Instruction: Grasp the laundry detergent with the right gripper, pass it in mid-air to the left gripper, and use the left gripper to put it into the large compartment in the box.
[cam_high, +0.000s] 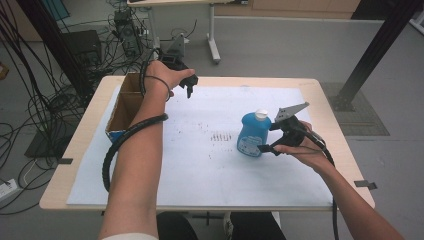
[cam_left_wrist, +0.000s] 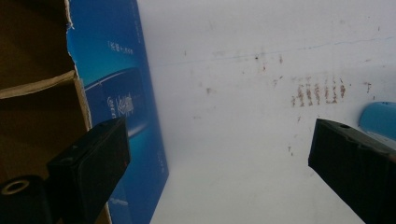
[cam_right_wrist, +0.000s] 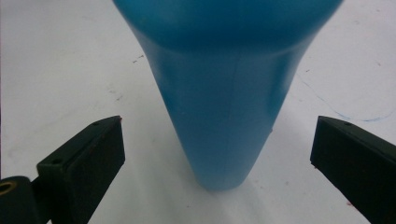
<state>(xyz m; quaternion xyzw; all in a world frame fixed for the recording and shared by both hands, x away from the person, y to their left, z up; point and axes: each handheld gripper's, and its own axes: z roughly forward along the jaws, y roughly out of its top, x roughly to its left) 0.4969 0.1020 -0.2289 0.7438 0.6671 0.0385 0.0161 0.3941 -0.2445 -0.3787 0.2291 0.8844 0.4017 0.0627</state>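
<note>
Black jaws, corrugated cable (cam_high: 112, 150), bare forearms.

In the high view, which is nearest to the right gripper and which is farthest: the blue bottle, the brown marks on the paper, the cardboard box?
From the right gripper:
1. Blue bottle, just left of it, between the open jaws.
2. Brown marks, mid-paper, left of the bottle.
3. Cardboard box, at the table's left edge, by the left gripper.

I'm working in a lab or test room. My table (cam_high: 320, 87) is a plain wooden top under a stained white sheet (cam_high: 210, 165). Tangled black cables (cam_high: 30, 105) and electronics boxes (cam_high: 82, 45) fill the upper left of the frame, on bare grey floor (cam_high: 280, 50). A black frame post (cam_high: 375, 50) crosses the upper right.
</note>
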